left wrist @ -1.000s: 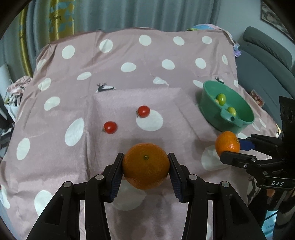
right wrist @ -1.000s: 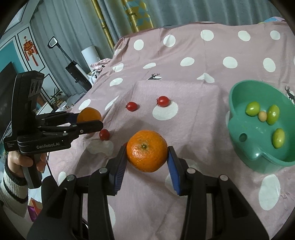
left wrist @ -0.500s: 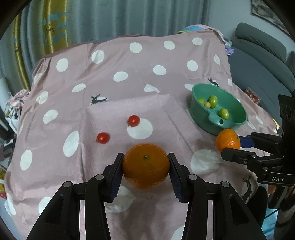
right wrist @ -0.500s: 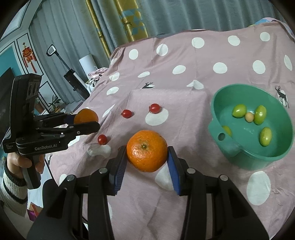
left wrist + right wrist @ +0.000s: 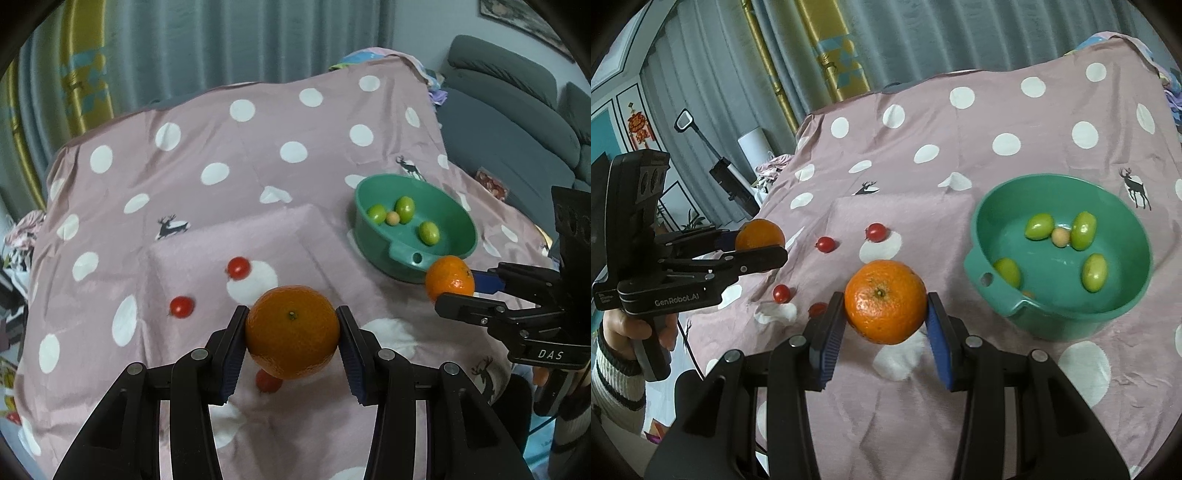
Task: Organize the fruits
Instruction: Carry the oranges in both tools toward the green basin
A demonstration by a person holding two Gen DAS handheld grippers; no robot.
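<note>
Between clenched jaws each gripper (image 5: 291,332) (image 5: 884,308) grasps an orange (image 5: 292,332) (image 5: 885,301), near tomatoes (image 5: 181,306) and bowl (image 5: 1123,306)

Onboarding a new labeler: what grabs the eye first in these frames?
Two round orange mandarins, one clamped in the left gripper, one in the right gripper, both held above the pink polka-dot cloth. To the right sits a green plastic bowl with small green fruits inside; small red cherry tomatoes lie scattered mid-cloth.
</note>
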